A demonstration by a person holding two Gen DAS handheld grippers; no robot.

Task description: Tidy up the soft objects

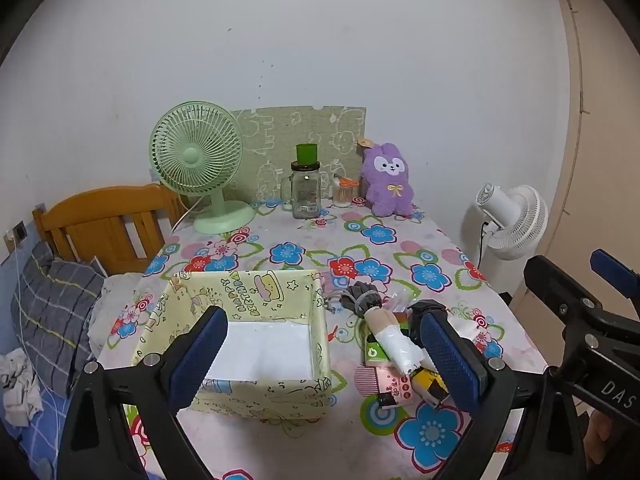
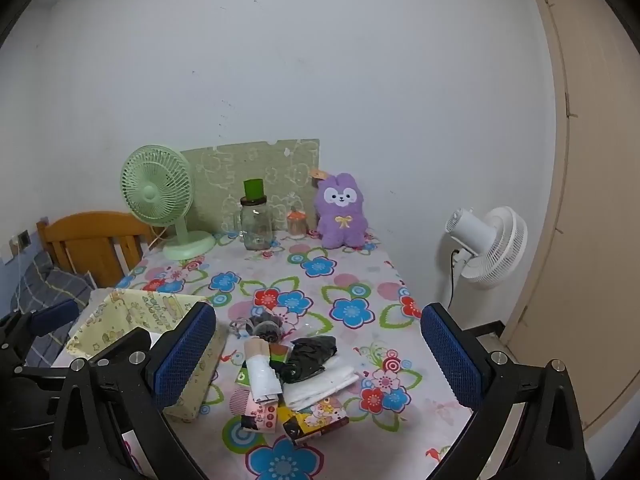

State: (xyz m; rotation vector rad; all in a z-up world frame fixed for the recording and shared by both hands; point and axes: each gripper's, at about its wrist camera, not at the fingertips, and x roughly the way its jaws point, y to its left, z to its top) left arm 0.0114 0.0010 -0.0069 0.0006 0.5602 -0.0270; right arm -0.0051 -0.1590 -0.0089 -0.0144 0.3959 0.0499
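Note:
A pile of small soft things (image 2: 288, 376) lies on the flowered tablecloth: rolled socks, a black bag (image 2: 306, 356), white cloth and small packets; it also shows in the left wrist view (image 1: 394, 352). A pale yellow fabric box (image 1: 248, 328) with a white floor stands left of the pile, open and holding nothing; it also shows in the right wrist view (image 2: 160, 320). My left gripper (image 1: 324, 360) is open and empty, above the box's right wall. My right gripper (image 2: 320, 360) is open and empty, above the pile. A purple plush toy (image 2: 340, 210) sits at the table's far edge.
At the back stand a green desk fan (image 1: 196, 160), a glass jar with a green cup on top (image 1: 306, 192), a small jar (image 1: 343, 194) and a green board against the wall. A white floor fan (image 2: 488, 246) stands right of the table. A bed with a wooden headboard (image 1: 104, 224) is left.

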